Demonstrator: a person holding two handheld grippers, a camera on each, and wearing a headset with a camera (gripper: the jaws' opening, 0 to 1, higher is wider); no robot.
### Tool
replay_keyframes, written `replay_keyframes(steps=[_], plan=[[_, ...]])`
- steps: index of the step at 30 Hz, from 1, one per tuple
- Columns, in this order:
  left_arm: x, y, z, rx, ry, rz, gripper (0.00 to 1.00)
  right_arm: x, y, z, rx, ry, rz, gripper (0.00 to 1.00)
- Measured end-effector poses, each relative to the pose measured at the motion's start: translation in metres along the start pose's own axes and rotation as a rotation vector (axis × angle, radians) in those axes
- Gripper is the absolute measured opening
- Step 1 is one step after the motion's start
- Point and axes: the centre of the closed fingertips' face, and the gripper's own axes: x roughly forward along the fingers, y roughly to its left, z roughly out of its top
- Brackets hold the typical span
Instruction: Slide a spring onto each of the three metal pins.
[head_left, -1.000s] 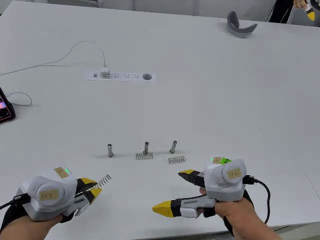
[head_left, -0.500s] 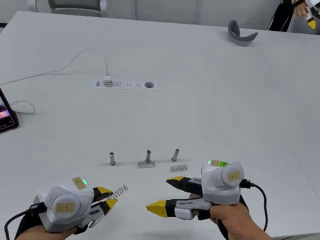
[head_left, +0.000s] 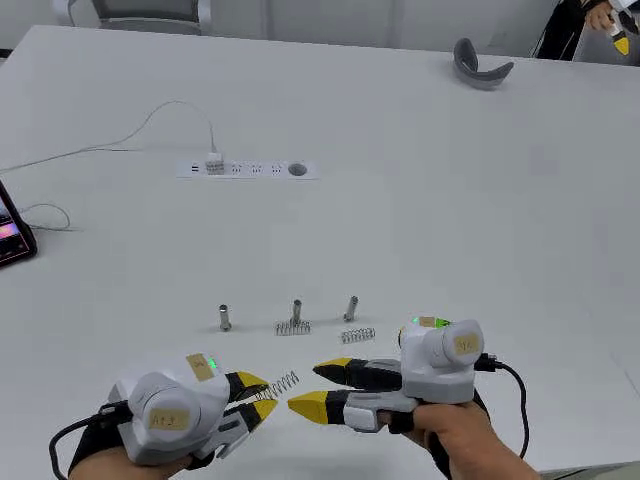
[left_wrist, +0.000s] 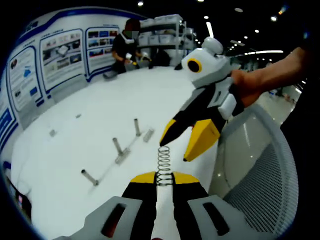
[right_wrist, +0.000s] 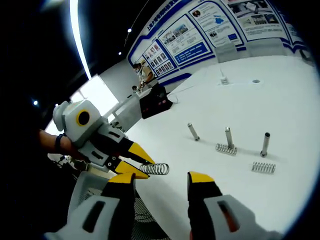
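Three metal pins (head_left: 224, 318) (head_left: 296, 311) (head_left: 351, 307) stand in a row on the white table. One loose spring (head_left: 292, 327) lies at the foot of the middle pin, another (head_left: 357, 335) by the right pin. My left gripper (head_left: 255, 395) is shut on one end of a third spring (head_left: 283, 383), which sticks out from its yellow tips (left_wrist: 157, 177). My right gripper (head_left: 303, 388) is open, its tips just beside that spring's free end (right_wrist: 155, 168). The pins (right_wrist: 228, 137) lie beyond both grippers.
A white power strip (head_left: 247, 169) with a cable lies farther back. A dark device (head_left: 8, 232) sits at the left edge and a grey curved object (head_left: 480, 58) at the far right. The table's near edge runs just below my hands.
My left gripper has carried the spring right and a little toward the pins. My right gripper has turned left to meet it, so their tips are now close together.
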Motion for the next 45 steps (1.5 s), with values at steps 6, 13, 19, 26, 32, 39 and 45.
replay_keyframes(steps=[6, 13, 19, 26, 32, 39, 45], plan=[[0.003, -0.012, 0.011, 0.033, -0.013, -0.032, 0.11, -0.001, 0.005, 0.003, 0.021, -0.018, 0.026, 0.33], [0.004, -0.018, 0.018, 0.058, -0.023, -0.048, 0.11, -0.003, 0.010, 0.004, 0.048, -0.028, 0.060, 0.24], [0.003, -0.018, 0.018, 0.066, -0.021, -0.056, 0.10, -0.006, 0.011, 0.006, 0.066, -0.039, 0.070, 0.21], [0.004, -0.017, 0.018, 0.075, -0.016, -0.064, 0.10, -0.007, 0.014, 0.009, 0.077, -0.050, 0.085, 0.17], [0.004, -0.014, 0.017, 0.084, -0.011, -0.070, 0.10, -0.009, 0.017, 0.013, 0.073, -0.049, 0.101, 0.15], [0.003, -0.011, 0.020, 0.087, -0.014, -0.067, 0.10, -0.009, 0.022, 0.023, 0.037, -0.033, 0.118, 0.13], [0.001, -0.008, 0.024, 0.096, -0.021, -0.077, 0.10, -0.007, 0.027, 0.028, -0.043, 0.034, 0.137, 0.12]])
